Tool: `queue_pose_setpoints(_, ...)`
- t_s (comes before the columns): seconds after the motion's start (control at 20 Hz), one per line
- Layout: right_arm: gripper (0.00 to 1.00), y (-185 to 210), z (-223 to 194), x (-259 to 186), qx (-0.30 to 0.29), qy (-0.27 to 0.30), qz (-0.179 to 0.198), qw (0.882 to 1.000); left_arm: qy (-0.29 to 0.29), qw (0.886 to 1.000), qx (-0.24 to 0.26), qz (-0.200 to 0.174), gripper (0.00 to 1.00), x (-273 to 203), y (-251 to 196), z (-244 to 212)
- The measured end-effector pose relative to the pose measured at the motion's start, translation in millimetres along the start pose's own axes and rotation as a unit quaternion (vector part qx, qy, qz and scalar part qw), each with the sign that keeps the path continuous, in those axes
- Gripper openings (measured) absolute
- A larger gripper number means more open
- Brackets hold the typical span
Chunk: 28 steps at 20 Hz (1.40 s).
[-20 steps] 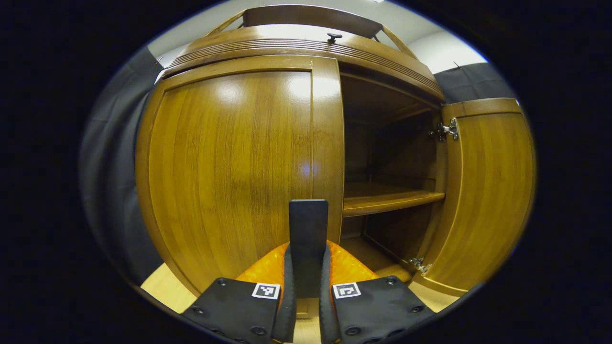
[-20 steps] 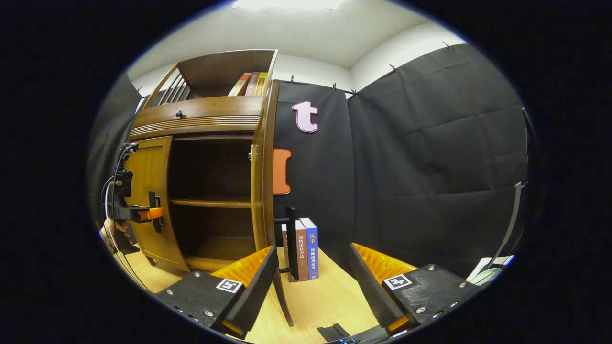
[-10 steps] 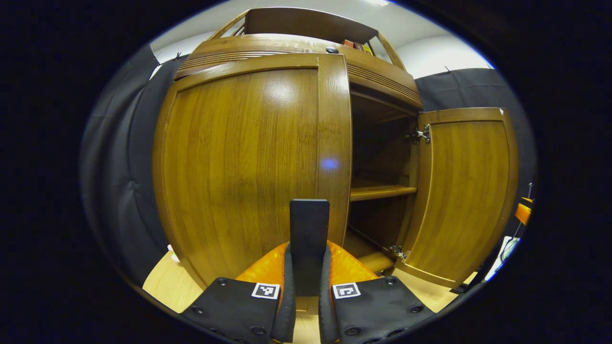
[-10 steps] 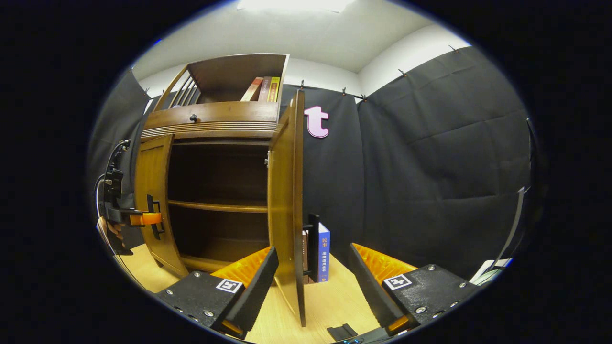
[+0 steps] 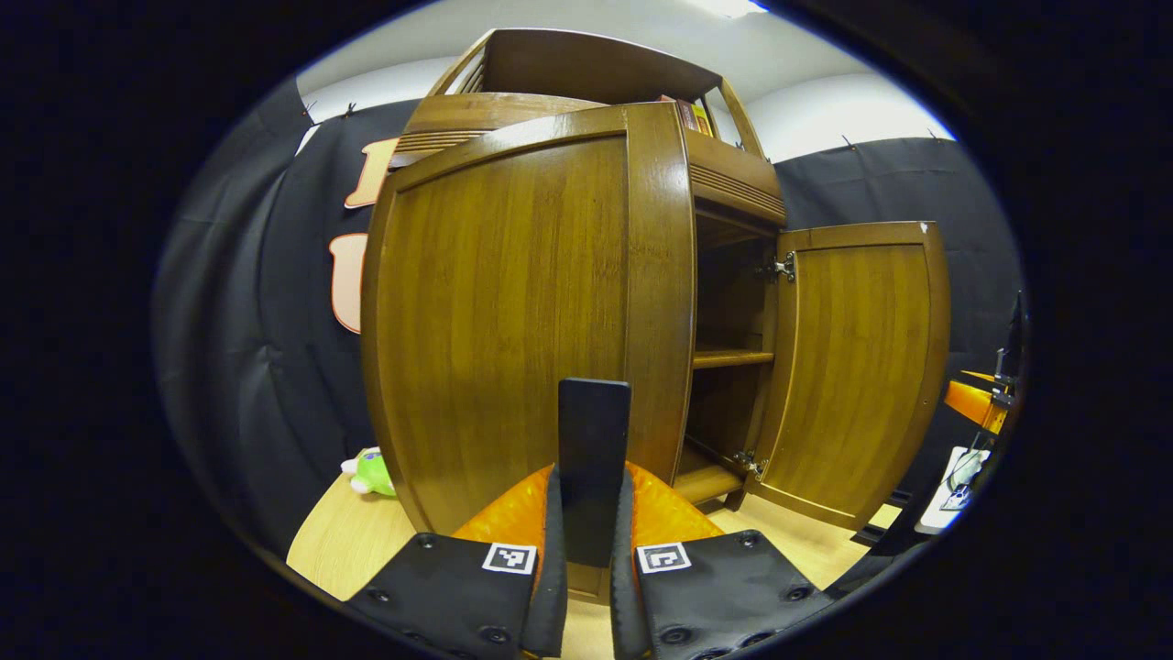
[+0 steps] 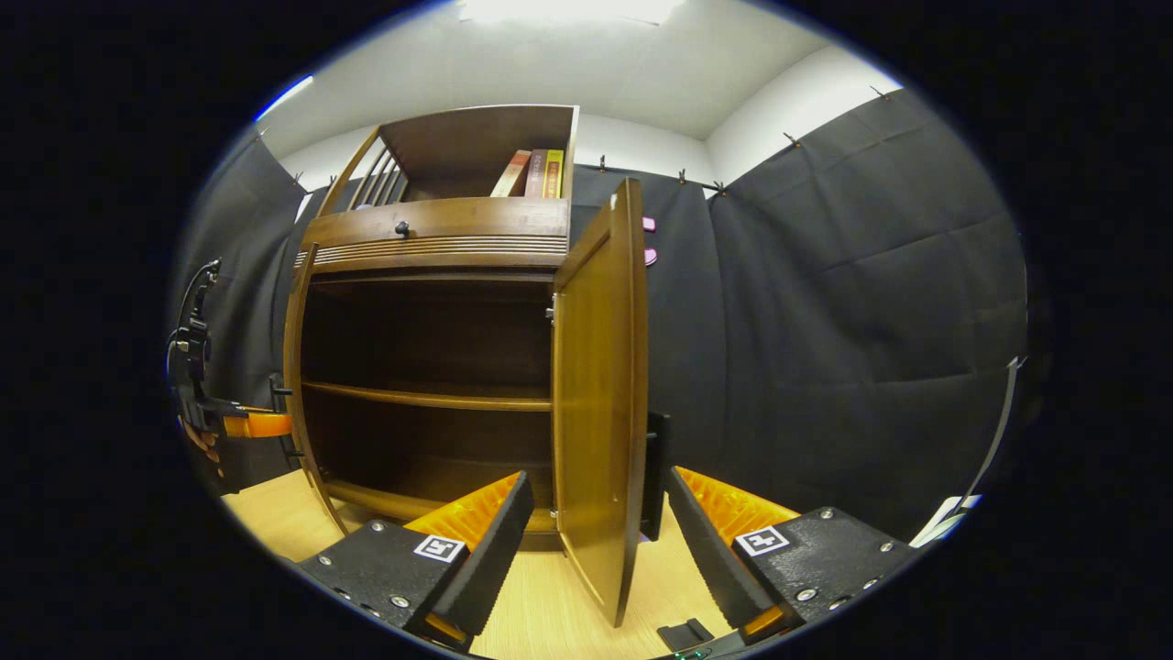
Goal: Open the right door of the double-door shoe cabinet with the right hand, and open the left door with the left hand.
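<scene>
Mostly hidden, the handle (image 5: 594, 477) of the left door (image 5: 513, 321) is showing just as a dark upright bar between the fingers of the left gripper (image 5: 586, 587), which are squeezing in on it from both sides. In the left gripper view that door is swinging out wide and covering most of the shoe cabinet (image 5: 724, 192), leaving a narrow slice of its inside at 3 o'clock, with one shelf (image 5: 733, 357) showing. Past that, the right door (image 5: 857, 367) is standing open, hinges visible, its inner face turned this way. A small green toy (image 5: 371, 472) is peeking out at 8 o'clock behind the left door, partly cut off.

In the right gripper view the cabinet's inside is showing in full, dark, with the shelf across the middle. The right door is sitting nearly edge-on between the fingers of the right gripper (image 6: 591, 532), which are spread wide and not touching it. Something dark and upright (image 6: 654, 472) is sitting behind that door's edge; hard to say what. The left gripper is showing small at 9 o'clock, with a hand (image 6: 197, 440) behind it, half cut off. Books (image 6: 536, 172) are standing on the top rack (image 6: 458, 147), spines too small to read. Square black-and-white markers (image 6: 440, 548) are sitting on the gripper bodies; no readable writing.
</scene>
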State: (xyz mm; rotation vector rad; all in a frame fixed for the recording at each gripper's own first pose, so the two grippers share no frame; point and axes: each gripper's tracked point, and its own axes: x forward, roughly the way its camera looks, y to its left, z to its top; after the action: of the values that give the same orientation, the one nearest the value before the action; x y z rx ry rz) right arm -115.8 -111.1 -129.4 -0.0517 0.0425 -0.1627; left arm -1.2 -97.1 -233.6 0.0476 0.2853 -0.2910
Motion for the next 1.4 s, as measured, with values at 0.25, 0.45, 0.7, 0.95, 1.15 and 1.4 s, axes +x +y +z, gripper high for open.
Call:
queue_pose_setpoints(0.25, 0.87, 28, -5, 6, -0.002, 0.006, 0.027, 1.0, -0.001, 1.0, 0.005, 0.012, 0.25, -33, 18, 3)
queue_pose_setpoints(0.45, 0.92, 47, -7, 9, -0.002, 0.01, 0.044, 0.999, -0.003, 1.0, 0.003, 0.02, 0.26, -52, 36, 2)
queue_pose_setpoints(0.7, 0.92, 68, -4, 11, -0.005, 0.008, 0.061, 0.998, -0.003, 1.0, 0.0, 0.026, 0.25, -68, 56, 4)
queue_pose_setpoints(0.95, 0.92, 86, -7, 11, -0.008, 0.009, 0.074, 0.997, -0.003, 0.999, -0.002, 0.039, 0.25, -83, 74, 6)
queue_pose_setpoints(1.15, 0.92, 101, -8, 12, -0.004, 0.01, 0.086, 0.996, -0.006, 0.998, 0.004, 0.056, 0.25, -93, 90, 5)
queue_pose_setpoints(1.4, 0.92, 119, -7, 12, -0.006, 0.01, 0.102, 0.995, -0.013, 0.997, 0.001, 0.071, 0.19, -104, 111, 8)
